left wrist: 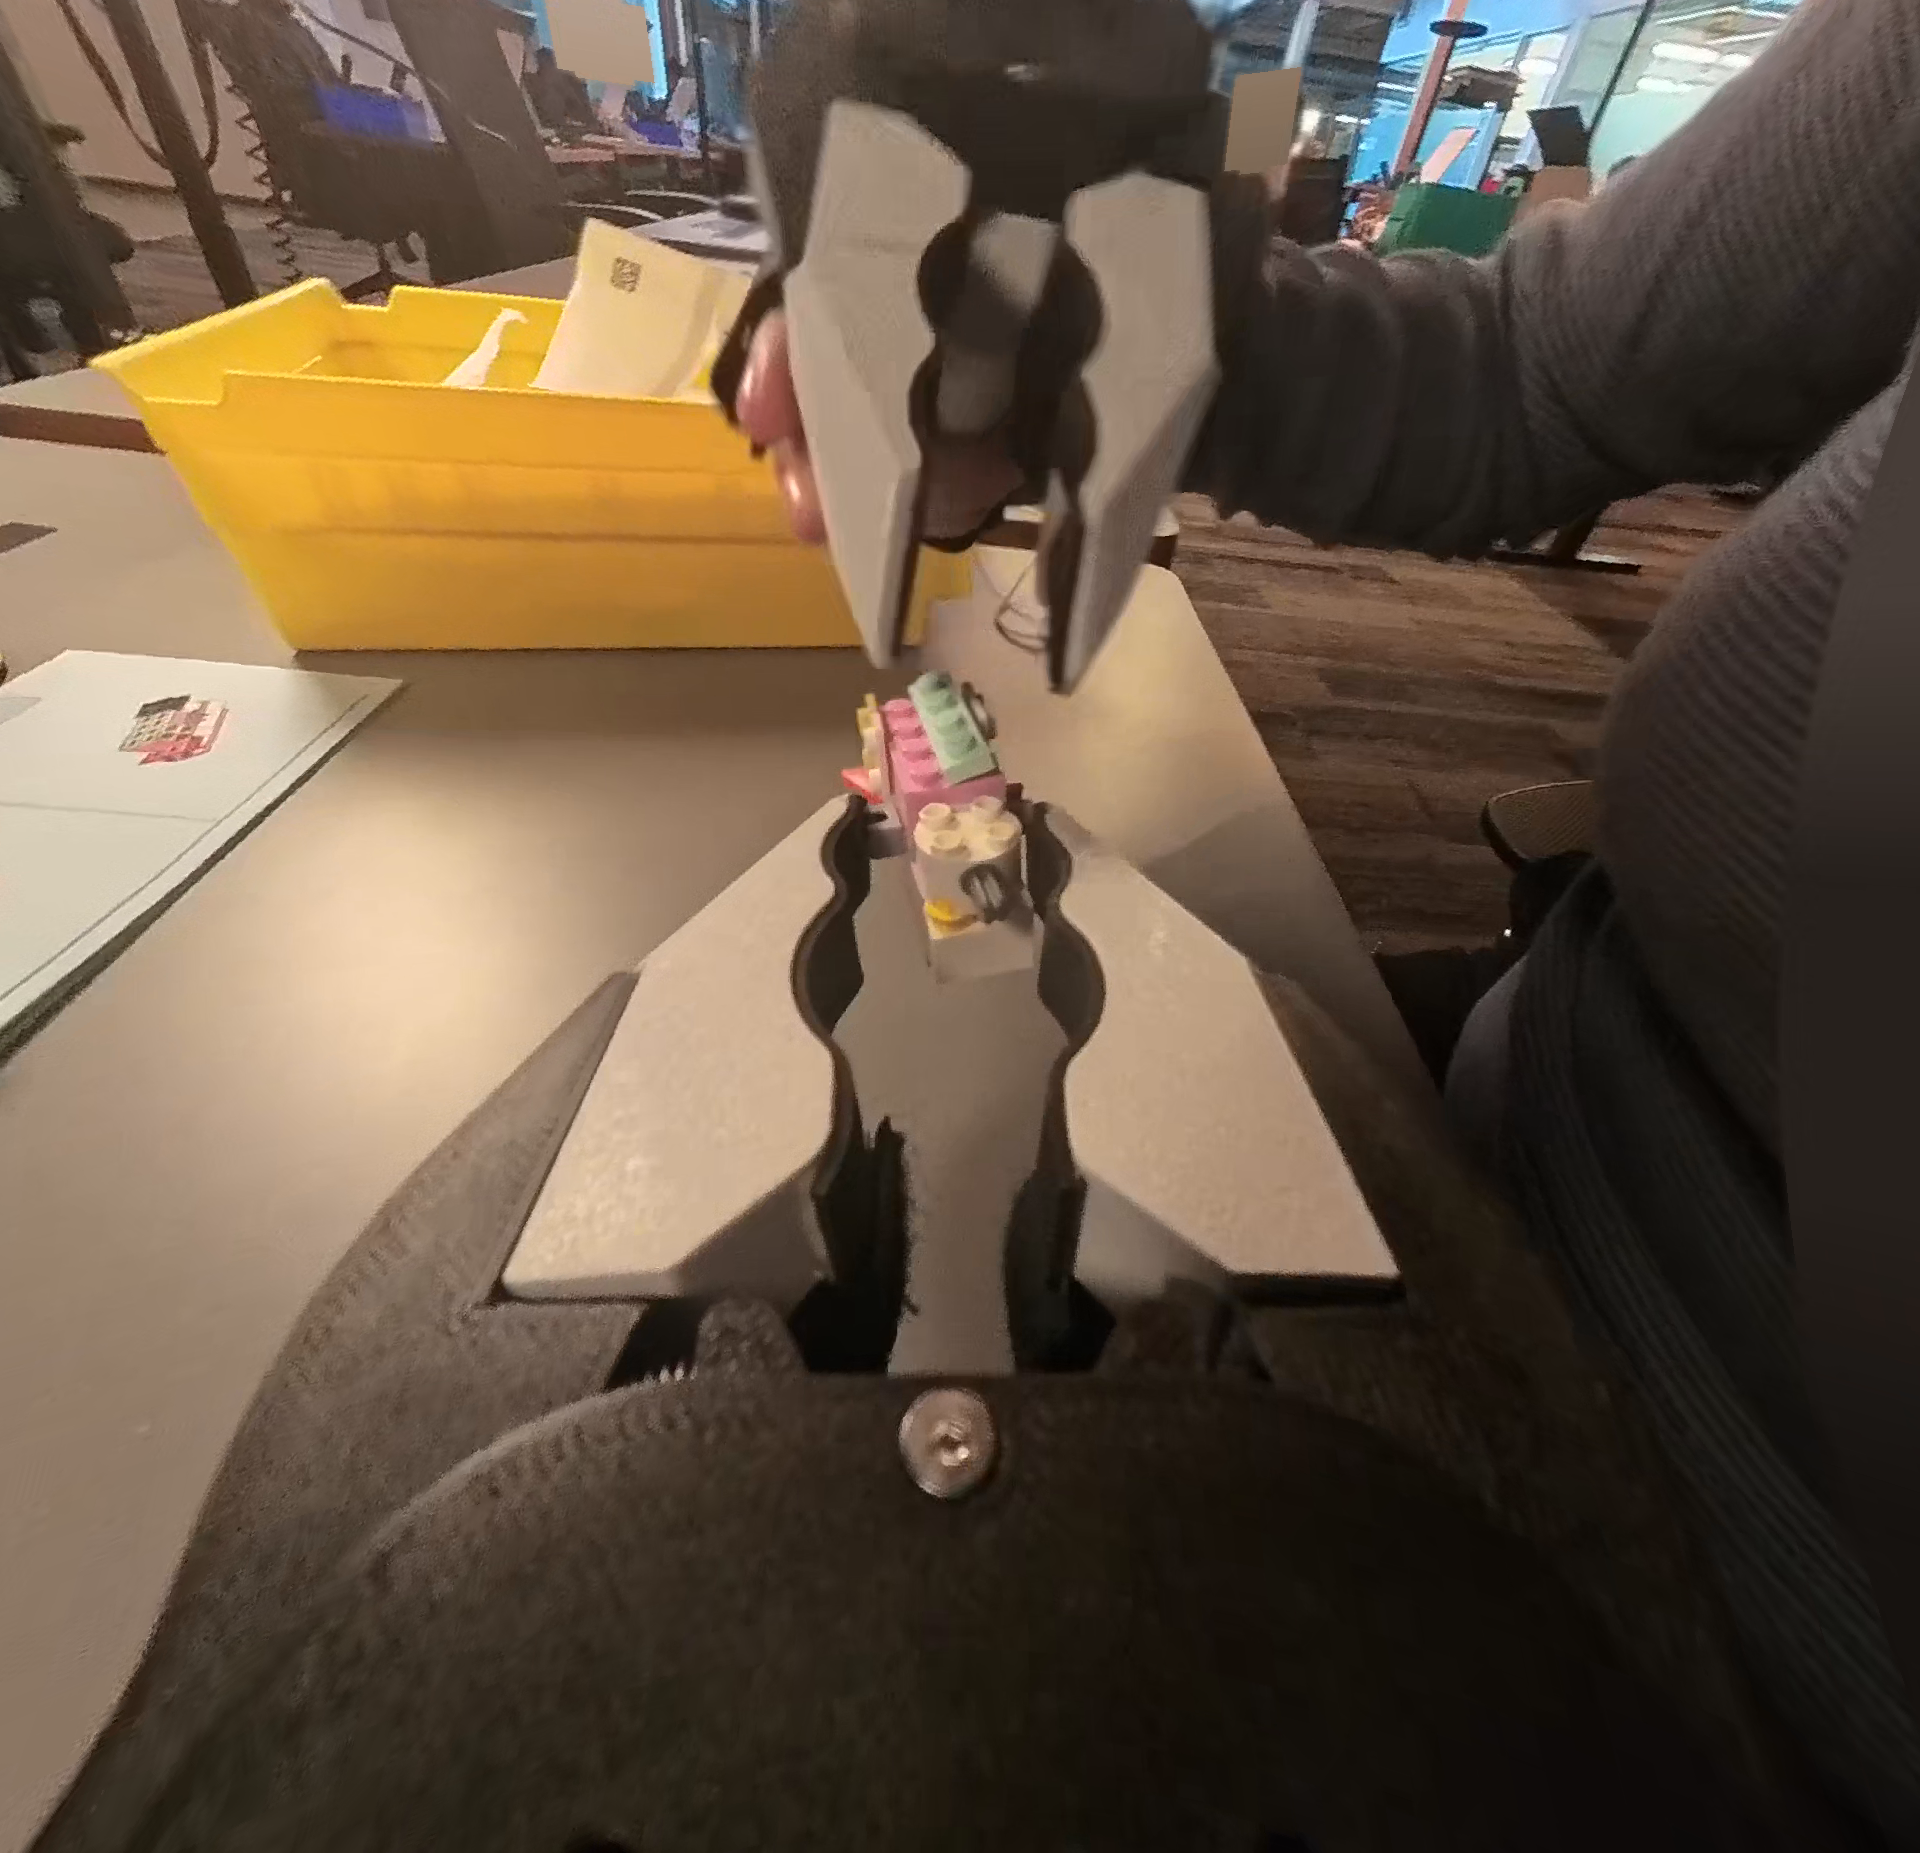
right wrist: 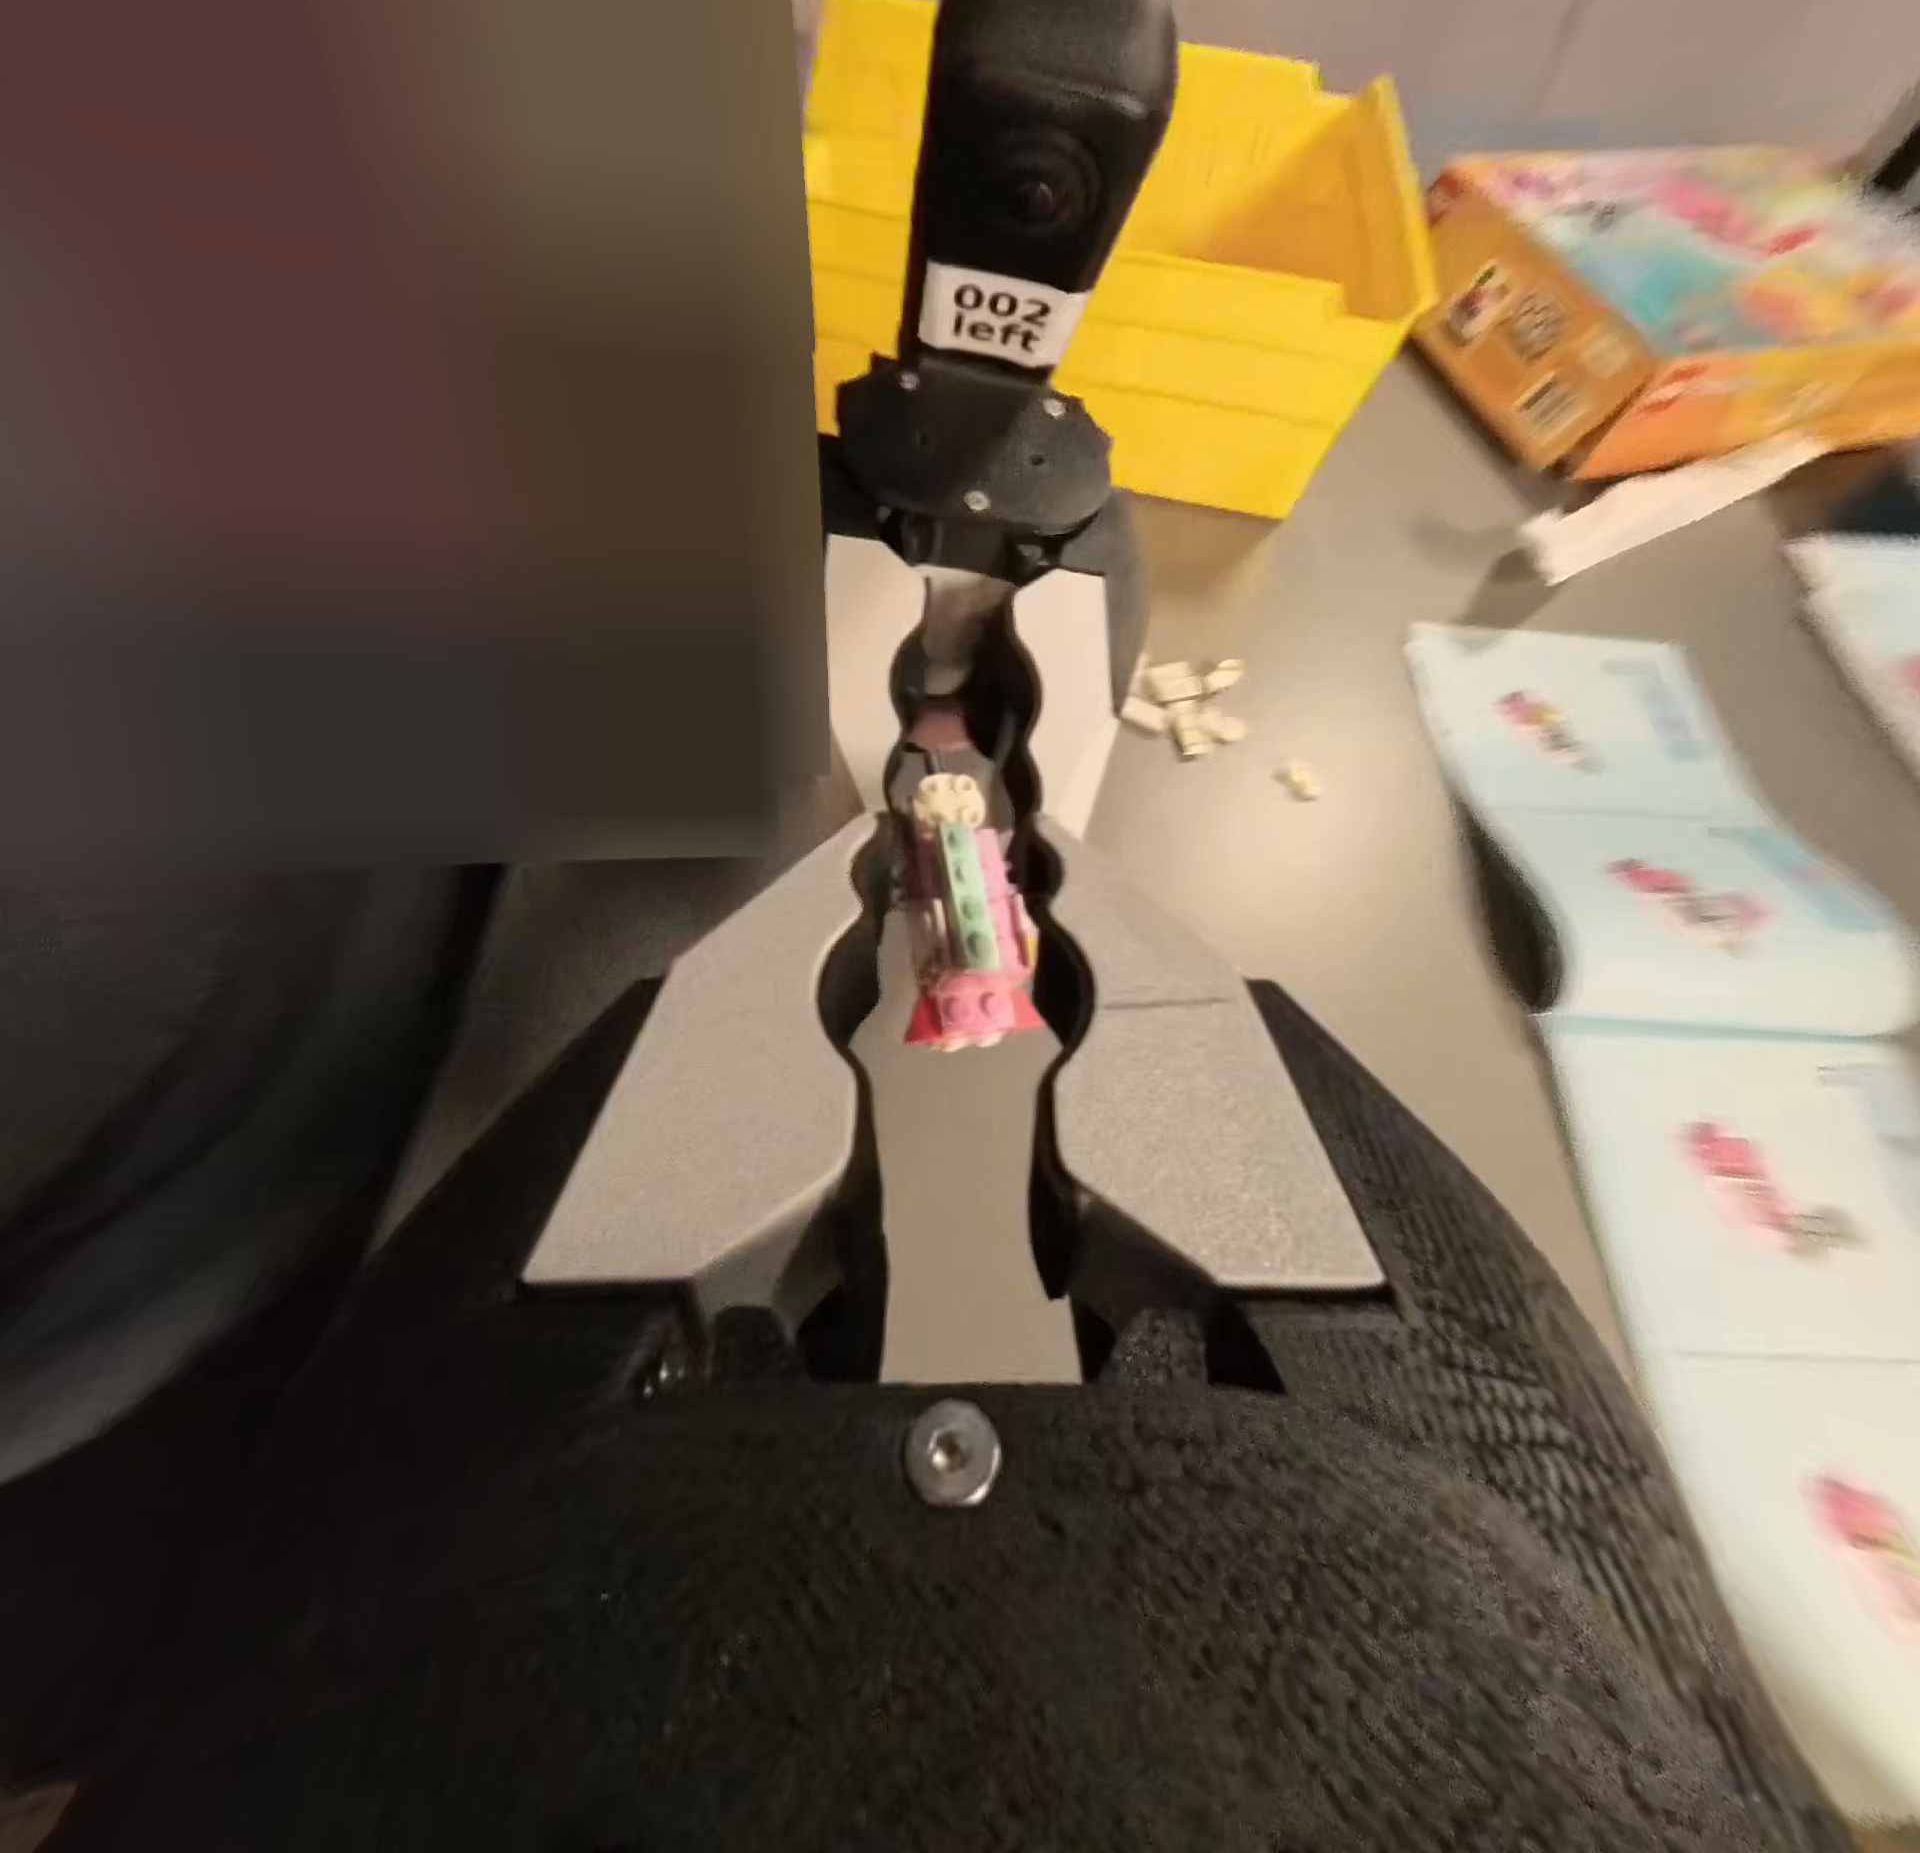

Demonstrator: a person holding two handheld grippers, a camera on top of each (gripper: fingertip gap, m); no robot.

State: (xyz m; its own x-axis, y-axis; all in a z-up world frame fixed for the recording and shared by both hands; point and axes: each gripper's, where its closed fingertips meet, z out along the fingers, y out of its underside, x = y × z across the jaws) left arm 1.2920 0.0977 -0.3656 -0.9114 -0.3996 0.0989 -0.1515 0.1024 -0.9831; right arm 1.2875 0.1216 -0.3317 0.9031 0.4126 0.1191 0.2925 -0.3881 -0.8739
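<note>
Grey table (right wrist: 1299, 920) is carrying yellow bin (right wrist: 1247, 349), loose white bricks (right wrist: 1184, 712), instruction sheets (right wrist: 1662, 868), orange box (right wrist: 1662, 297).

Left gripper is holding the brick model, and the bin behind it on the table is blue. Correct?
Not quite: the bin is yellow, not blue, as the left wrist view shows. The left gripper does hold the brick model, and the bin stands behind it on the table.

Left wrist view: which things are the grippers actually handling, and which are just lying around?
Handled:
- brick model, clamped in left gripper
- right gripper at the model's far end, contact unclear

Lying about:
- yellow bin
- booklet
- loose white bricks
- toy box
- all on the table
</note>
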